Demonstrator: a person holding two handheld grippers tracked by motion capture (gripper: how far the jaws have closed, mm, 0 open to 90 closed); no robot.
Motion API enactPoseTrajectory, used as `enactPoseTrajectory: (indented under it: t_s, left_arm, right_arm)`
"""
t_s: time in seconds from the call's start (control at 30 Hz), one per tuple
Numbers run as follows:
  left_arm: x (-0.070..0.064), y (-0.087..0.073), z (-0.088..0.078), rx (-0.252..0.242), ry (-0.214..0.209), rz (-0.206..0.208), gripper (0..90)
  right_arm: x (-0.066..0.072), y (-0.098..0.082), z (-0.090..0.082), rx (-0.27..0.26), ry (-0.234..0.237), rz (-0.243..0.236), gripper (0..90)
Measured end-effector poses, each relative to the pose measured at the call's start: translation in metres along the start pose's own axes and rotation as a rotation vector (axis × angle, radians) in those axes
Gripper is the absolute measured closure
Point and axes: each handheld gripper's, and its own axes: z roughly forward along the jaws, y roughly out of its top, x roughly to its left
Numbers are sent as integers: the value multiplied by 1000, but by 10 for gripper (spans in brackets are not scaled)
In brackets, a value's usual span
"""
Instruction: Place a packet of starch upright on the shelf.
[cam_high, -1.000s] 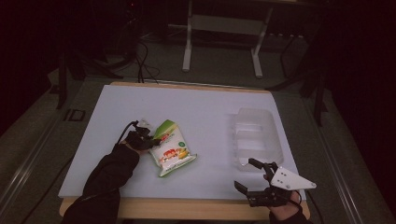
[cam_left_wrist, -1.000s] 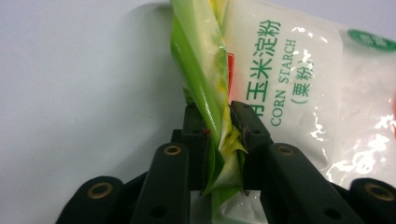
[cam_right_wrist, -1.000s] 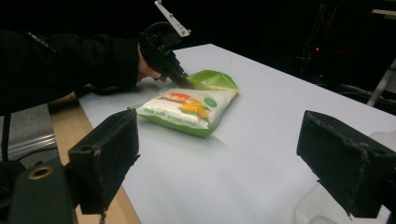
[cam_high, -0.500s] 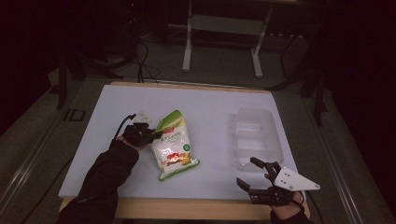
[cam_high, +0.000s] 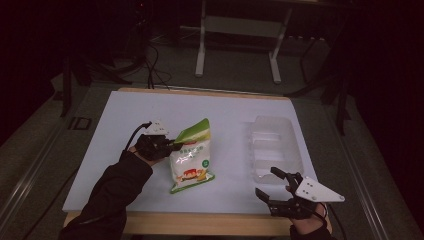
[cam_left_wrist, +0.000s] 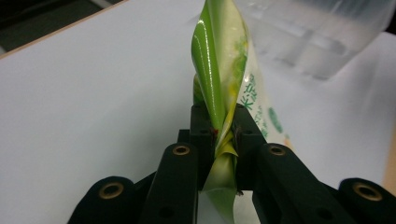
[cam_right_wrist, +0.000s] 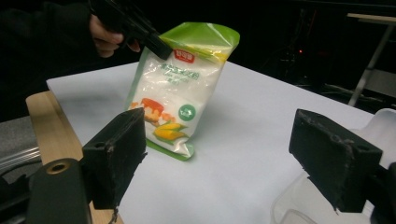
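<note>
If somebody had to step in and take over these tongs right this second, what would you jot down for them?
Left tongs: shut on the green top edge of the snack bag, lifting that end. In the right gripper view the bag's bottom edge looks to be resting on the white table.
Right tongs: open, holding nothing, at the table's near right corner.
Clear plastic tray: to the right of the bag, nothing in it.
Done: bag gripped and tipped up.
Left: probably carry the bag over to the tray and set it in; the right tongs could steady the tray.
</note>
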Motion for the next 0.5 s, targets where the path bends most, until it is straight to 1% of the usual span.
enactPoseTrajectory:
  t_s: [0.03, 0.1, 0.17, 0.23, 0.27, 0.3, 0.37, 0.4, 0.47, 0.5]
  left_arm:
    - [0, 0, 0, 0, 0, 0, 831]
    - [-7, 4, -2, -17, -8, 14, 832]
    - [-15, 8, -3, -37, -2, 32, 833]
    - [-17, 10, -4, -45, -5, 38, 833]
    - [-23, 14, -7, -62, -16, 57, 834]
    - [-26, 17, -8, -69, -21, 65, 834]
    - [-30, 21, -12, -85, -46, 73, 835]
    - [-31, 23, -13, -91, -44, 77, 835]
    - [-31, 23, -13, -91, -44, 77, 835]
    - [-32, 26, -16, -108, -60, 76, 835]
  right_arm:
    - [0, 0, 0, 0, 0, 0, 187]
    - [0, 1, -1, -6, -3, -6, 191]
    - [-1, 2, -2, -14, -3, -21, 217]
    - [-1, 2, -4, -18, -6, -29, 228]
    - [-2, 4, -5, -22, -2, -30, 236]
    - [-2, 4, -6, -24, -3, -34, 246]
    - [-4, 6, -7, -24, 3, -22, 248]
    - [-5, 7, -8, -30, 1, -11, 249]
    - [-5, 9, -8, -32, 6, -8, 249]
    - [-5, 9, -8, -32, 6, -8, 249]
